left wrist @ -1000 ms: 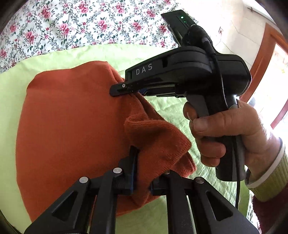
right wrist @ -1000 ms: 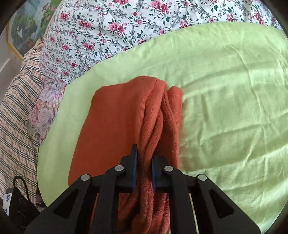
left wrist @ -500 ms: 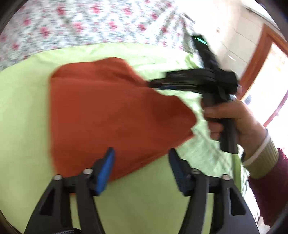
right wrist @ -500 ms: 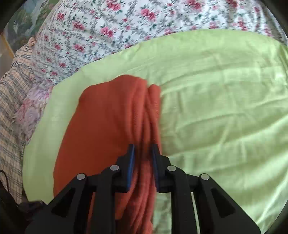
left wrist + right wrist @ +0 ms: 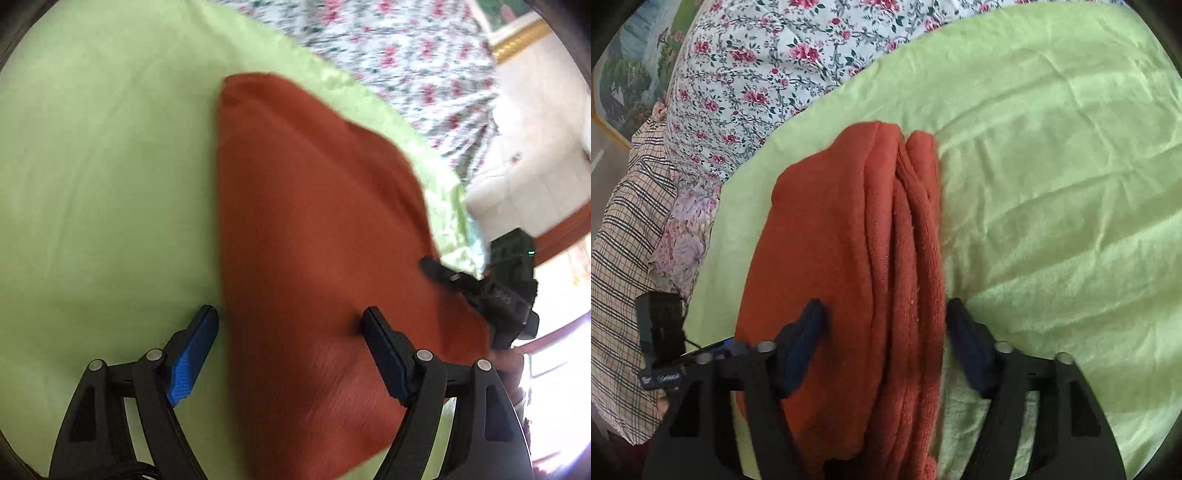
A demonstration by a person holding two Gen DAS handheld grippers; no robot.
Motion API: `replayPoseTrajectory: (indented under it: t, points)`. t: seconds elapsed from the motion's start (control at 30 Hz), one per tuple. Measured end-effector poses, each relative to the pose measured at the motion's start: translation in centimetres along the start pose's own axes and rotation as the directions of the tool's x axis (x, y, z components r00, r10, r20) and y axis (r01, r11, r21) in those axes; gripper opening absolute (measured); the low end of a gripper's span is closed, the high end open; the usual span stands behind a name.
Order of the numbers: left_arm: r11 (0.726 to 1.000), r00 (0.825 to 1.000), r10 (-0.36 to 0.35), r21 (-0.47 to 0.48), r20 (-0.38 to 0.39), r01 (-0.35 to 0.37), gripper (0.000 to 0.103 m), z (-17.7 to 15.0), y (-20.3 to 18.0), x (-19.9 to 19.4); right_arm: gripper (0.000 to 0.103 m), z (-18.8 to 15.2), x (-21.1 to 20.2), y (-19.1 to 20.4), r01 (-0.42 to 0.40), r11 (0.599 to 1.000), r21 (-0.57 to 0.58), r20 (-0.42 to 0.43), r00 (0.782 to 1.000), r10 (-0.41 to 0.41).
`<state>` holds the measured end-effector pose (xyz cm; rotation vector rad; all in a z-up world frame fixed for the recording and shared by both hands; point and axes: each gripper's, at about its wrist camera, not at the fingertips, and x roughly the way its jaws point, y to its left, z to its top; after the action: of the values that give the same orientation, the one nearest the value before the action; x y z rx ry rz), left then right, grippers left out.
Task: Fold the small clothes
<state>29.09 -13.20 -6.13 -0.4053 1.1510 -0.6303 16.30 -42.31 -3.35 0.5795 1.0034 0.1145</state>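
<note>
Currently we see the orange garment (image 5: 831, 236) lying folded, long axis running bottom to top of frame; our right gripper (image 5: 884, 332) straddles its bunched edge, jaws spread, just been opening; left gripper (image 5: 290, 339) jaws likewise spread.

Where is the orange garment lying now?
The orange garment lies folded on the green sheet, between the open right gripper fingers, near the floral cover.

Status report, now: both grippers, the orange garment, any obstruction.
Left gripper open, right gripper just opening. Orange garment released, folded on green sheet. Nothing in the way.
</note>
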Motion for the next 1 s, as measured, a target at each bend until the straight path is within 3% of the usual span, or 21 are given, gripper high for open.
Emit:
replayPoseTrajectory:
  t: [0.03,0.07,0.1,0.13,0.23,0.47,0.6,0.7,0.83,1.0]
  points:
    - [1.000,1.000,0.008,0.009,-0.016,-0.008,0.057,0.3,-0.2,0.7,0.046,0.0,0.0,0.0,0.000,1.000,0.000,0.000,1.000,0.000]
    - [1.000,1.000,0.015,0.009,-0.022,-0.015,0.042,0.2,-0.3,1.1,0.036,-0.1,0.4,-0.5,-0.045,0.998,0.037,-0.020,0.999,0.046]
    - [1.000,1.000,0.003,0.002,-0.021,-0.003,0.032,0.4,-0.3,1.3,0.033,-0.1,0.4,-0.5,-0.045,0.998,0.037,-0.020,0.999,0.046]
    - [1.000,1.000,-0.012,-0.003,-0.009,0.012,0.030,0.4,-0.3,1.0,0.027,-0.2,0.5,-0.5,-0.054,0.998,0.043,-0.023,0.998,0.055]
    - [0.999,0.999,-0.024,0.022,0.046,0.023,0.025,-0.1,-0.7,-1.9,0.024,-0.7,0.0,1.2,-0.027,1.000,0.010,-0.006,1.000,0.027]
    - [0.994,0.985,0.061,0.083,0.164,-0.075,0.024,-3.6,0.6,-12.7,0.022,-3.4,0.7,8.7,-0.160,0.984,-0.080,-0.005,0.987,0.161]
    - [0.989,0.973,0.128,0.044,0.191,-0.139,0.024,-6.3,4.2,-17.5,0.022,-6.1,3.7,12.8,-0.264,0.959,-0.100,-0.035,0.964,0.262]
    - [0.986,0.971,0.167,-0.002,0.172,-0.169,0.025,-8.4,7.4,-18.5,0.022,-8.0,6.4,14.7,-0.314,0.946,-0.083,-0.082,0.948,0.308]
    - [0.984,0.976,0.171,-0.063,0.134,-0.164,0.030,-10.6,10.8,-17.9,0.022,-9.8,8.6,15.3,-0.268,0.959,-0.091,-0.123,0.959,0.256]
    - [0.980,0.970,0.193,-0.086,0.150,-0.182,0.052,-10.4,11.0,-17.5,0.034,-10.0,8.7,14.8,-0.177,0.979,-0.097,-0.125,0.978,0.164]
